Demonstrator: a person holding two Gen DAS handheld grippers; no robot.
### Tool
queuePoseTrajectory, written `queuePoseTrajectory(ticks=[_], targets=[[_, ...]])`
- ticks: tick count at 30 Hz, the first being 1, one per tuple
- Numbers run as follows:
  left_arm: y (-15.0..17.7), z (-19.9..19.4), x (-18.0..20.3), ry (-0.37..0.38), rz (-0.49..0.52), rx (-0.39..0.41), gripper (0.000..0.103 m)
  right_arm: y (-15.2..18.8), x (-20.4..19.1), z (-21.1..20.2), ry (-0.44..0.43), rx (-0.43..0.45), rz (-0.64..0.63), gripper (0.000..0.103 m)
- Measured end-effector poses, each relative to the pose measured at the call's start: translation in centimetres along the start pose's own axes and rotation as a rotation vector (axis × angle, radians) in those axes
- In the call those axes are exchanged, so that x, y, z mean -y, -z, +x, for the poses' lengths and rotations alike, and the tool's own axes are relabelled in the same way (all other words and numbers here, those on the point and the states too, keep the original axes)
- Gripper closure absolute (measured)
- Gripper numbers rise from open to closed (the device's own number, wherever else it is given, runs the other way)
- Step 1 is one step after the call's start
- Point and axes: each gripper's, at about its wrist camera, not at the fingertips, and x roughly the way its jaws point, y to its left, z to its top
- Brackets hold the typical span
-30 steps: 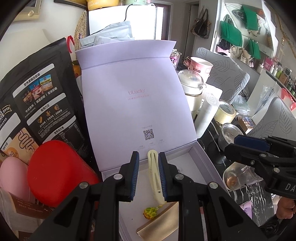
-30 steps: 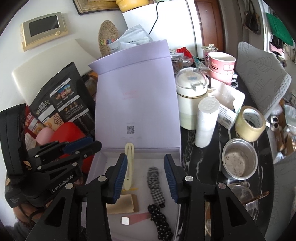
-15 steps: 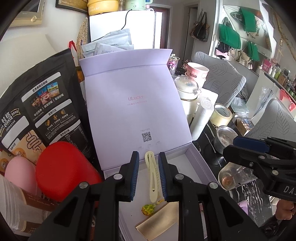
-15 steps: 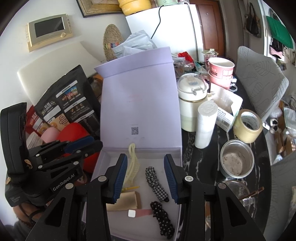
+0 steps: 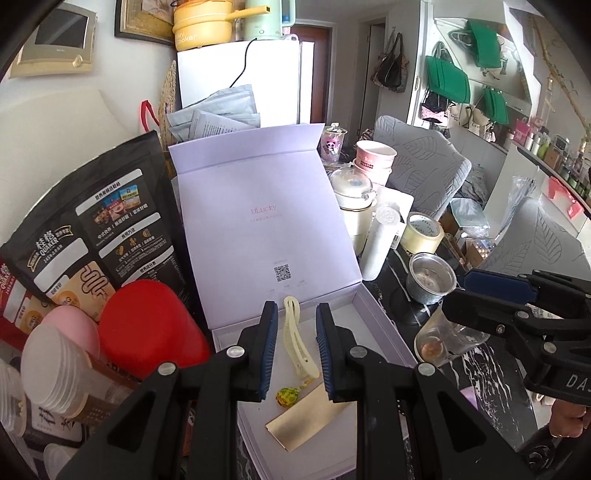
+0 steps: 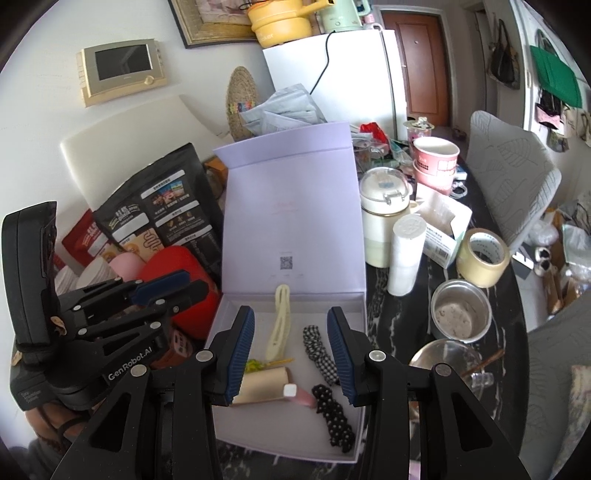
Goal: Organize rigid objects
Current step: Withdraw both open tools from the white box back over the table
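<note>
The left gripper (image 5: pixel 293 343) hangs over the near part of the open lilac box (image 6: pixel 357 302), jaws a narrow gap apart with nothing between them. The right gripper (image 6: pixel 291 347) stands moderately wide above the same box, also empty. The near edge of the box is cut off behind both sets of black fingers, and the person shows only as a bit of hand at 4 o'clock in the left wrist view.

Inside the box lie one cream hair clip (image 6: pixel 279 323) pointing toward 12 o'clock, one gold rectangular clip (image 5: pixel 306 417), one small yellow-green piece (image 5: pixel 285 396) too small to identify, one pink clip (image 6: pixel 301 395) partly behind the right gripper's fingers, one checked fabric tie (image 6: pixel 320 350) and one black dotted tie (image 6: pixel 334 415).

The box stands on a dark marbled table (image 6: pixel 384 280), its lid (image 5: pixel 266 229) upright at 12 o'clock. At 9 o'clock stand one red cylinder (image 5: pixel 147 328), one pink rounded object (image 5: pixel 72 325) and one black pouch (image 5: pixel 92 225). At 2 o'clock are one steel bowl (image 6: pixel 460 314), one tape roll (image 6: pixel 482 256), one white cylinder (image 6: pixel 404 254) and one cream lidded pot (image 6: pixel 382 218), with two stacked pink cups (image 6: pixel 434 162) beyond. Farther back, a white fridge (image 6: pixel 351 74) carries a yellow pot (image 6: pixel 282 20); a wall panel (image 6: pixel 120 70) hangs at 10 o'clock.
</note>
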Motion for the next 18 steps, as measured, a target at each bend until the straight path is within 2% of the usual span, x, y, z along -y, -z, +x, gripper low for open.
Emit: queuePoseTrajectory(ticks=[18], targets=[[3.1, -6.9, 1.9, -0.034, 0.041, 0.056, 0.082, 4.0, -2.1, -6.9, 0.027, 0.059, -0.019, 0.062]])
